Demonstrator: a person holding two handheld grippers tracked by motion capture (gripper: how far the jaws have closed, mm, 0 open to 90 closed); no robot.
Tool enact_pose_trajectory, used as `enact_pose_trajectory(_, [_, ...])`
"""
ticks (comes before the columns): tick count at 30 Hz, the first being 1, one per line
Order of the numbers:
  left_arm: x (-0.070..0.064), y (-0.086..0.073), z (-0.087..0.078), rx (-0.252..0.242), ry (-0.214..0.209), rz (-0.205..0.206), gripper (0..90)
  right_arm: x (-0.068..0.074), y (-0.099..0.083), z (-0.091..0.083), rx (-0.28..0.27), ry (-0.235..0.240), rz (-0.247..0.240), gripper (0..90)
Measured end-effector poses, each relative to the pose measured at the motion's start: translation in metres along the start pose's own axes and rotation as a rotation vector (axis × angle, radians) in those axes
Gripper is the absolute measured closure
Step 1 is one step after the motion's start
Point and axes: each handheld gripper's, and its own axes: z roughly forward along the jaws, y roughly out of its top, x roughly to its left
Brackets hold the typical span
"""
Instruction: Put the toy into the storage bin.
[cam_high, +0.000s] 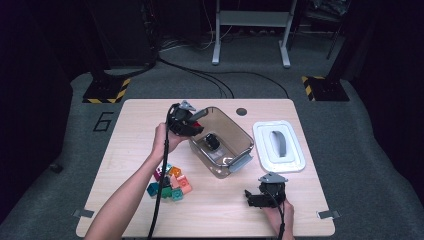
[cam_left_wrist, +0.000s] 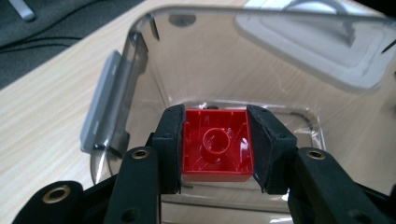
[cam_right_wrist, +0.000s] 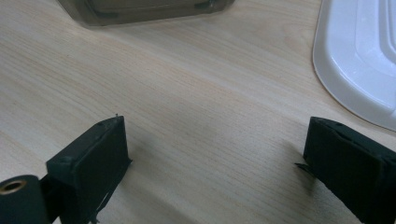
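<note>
Clamped between the two black jaws of the left gripper (cam_left_wrist: 215, 149): a red brick (cam_left_wrist: 217, 145), glossy moulded plastic, square, seen from its hollow underside with a round tube at the centre and thin ribs along the walls. Held over the open mouth of the clear bin (cam_left_wrist: 154, 70), at the bin's 9 o'clock rim in the high view. Smoky, transparent, rounded-corner walls on that bin, with a flat grey latch (cam_left_wrist: 100, 107) hinged on one side; something dark and small lying on the bin floor (cam_high: 212, 142), too blurred to identify. At 3 o'clock from the bin, lying flat on the table and just apart from it, a white lid (cam_high: 278, 146), smooth plastic, rounded rectangle, grey handle along its middle. At 7 o'clock from the bin, a loose heap of bricks (cam_high: 170, 183) in teal, orange, pink and green. At 5 o'clock, near the table's front edge, the right gripper (cam_right_wrist: 215, 163), jaws spread wide with bare wood between them, gripping nothing. Underneath everything, a pale table (cam_high: 135, 125) of matte, light wood grain with rounded corners.
</note>
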Motion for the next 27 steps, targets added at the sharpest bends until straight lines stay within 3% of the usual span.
enact_pose_trajectory(9, [-0.0014, -0.0032, 0.0047, 0.027, -0.012, -0.001, 59.0, 0.0001, 0.0, 0.0, 0.0, 0.0, 0.0, 5.7])
enact_pose_trajectory(21, [-0.0023, -0.0034, 0.0028, 0.058, -0.048, 0.044, 58.6, 0.0, 0.0, 0.0, 0.0, 0.0, 0.0, 5.7])
enact_pose_trajectory(27, [-0.0028, -0.0039, 0.0007, 0.06, -0.058, 0.047, 56.9, 0.0001, 0.0, 0.0, 0.0, 0.001, 0.0, 5.7])
